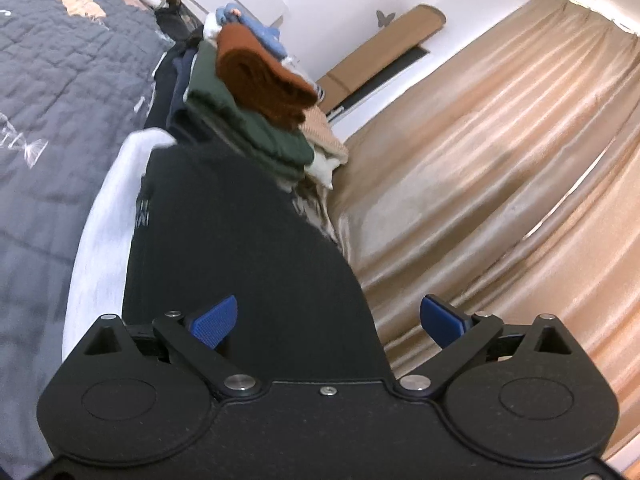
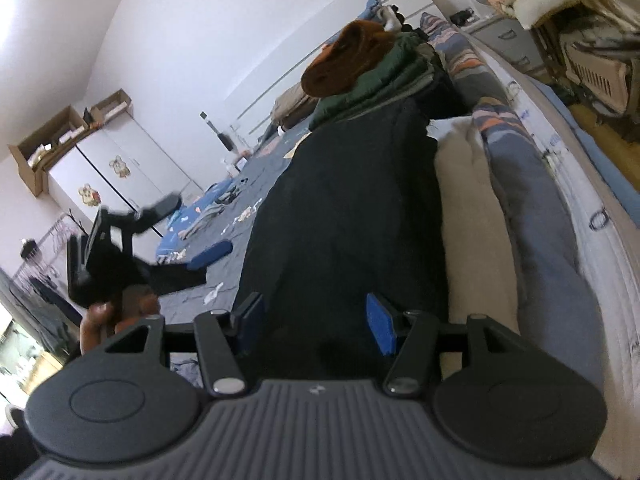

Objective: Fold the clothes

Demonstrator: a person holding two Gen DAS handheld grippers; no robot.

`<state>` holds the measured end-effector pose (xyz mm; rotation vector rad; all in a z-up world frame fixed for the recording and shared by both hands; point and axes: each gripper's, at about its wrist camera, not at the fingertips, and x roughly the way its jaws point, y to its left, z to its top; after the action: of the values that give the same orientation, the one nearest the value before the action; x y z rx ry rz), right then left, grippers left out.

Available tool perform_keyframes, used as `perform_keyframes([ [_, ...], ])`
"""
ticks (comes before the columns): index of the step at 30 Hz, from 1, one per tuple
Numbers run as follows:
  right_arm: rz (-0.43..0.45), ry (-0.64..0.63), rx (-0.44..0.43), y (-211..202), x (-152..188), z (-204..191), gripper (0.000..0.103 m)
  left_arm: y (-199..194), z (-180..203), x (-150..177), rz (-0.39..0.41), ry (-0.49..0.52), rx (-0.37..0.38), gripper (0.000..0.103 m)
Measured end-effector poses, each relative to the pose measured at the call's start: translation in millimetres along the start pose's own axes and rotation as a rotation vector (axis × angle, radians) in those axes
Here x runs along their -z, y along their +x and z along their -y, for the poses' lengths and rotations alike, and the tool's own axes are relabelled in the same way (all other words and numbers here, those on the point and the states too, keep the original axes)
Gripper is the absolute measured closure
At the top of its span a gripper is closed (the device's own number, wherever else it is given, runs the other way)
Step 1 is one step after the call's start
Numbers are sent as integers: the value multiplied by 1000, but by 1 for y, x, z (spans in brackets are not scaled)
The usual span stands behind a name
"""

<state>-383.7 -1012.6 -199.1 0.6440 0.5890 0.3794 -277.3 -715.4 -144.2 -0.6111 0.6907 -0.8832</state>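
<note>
A black garment (image 1: pixel 240 240) lies spread on the bed on top of a white garment (image 1: pixel 104 232). My left gripper (image 1: pixel 326 320) is open just above the black garment's near edge, its blue pads (image 1: pixel 214 322) wide apart. In the right wrist view the same black garment (image 2: pixel 344 216) stretches ahead, beside a cream garment (image 2: pixel 468 216). My right gripper (image 2: pixel 316 320) is open over its near end, the cloth between the jaws but not pinched. The left gripper (image 2: pixel 208 256) also shows at the left of the right wrist view, held by a hand.
A stack of folded clothes, rust-brown (image 1: pixel 264 80) on dark green (image 1: pixel 256 128), sits beyond the black garment. A grey quilt (image 1: pixel 60 92) covers the bed. Beige curtains (image 1: pixel 500 184) hang at the right. A striped blanket (image 2: pixel 516 168), a white wardrobe (image 2: pixel 116 176) and loose clothes (image 2: pixel 200 216) show.
</note>
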Motion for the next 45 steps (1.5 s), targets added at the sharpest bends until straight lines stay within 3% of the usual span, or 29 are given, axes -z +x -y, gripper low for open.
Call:
perform_keyframes([
  [13,20,19,68,-20,28,-4,48,-19,20,33,-33,66,-61,3],
  [27,41,37,91,-15,34,1,48,-24,41,67,-86,164,-142,1],
  [34,78,-80,227,-14,45,-35,46,-28,56,78,-87,270,-291,1],
  [38,99,-147,305,-13,52,-55,45,-30,64,79,-94,333,-337,0],
  [43,103,-147,382,-11,57,-71,43,-27,73,79,-104,400,-440,0],
  [45,99,-139,409,-10,59,-76,42,-26,74,78,-110,394,-448,0],
])
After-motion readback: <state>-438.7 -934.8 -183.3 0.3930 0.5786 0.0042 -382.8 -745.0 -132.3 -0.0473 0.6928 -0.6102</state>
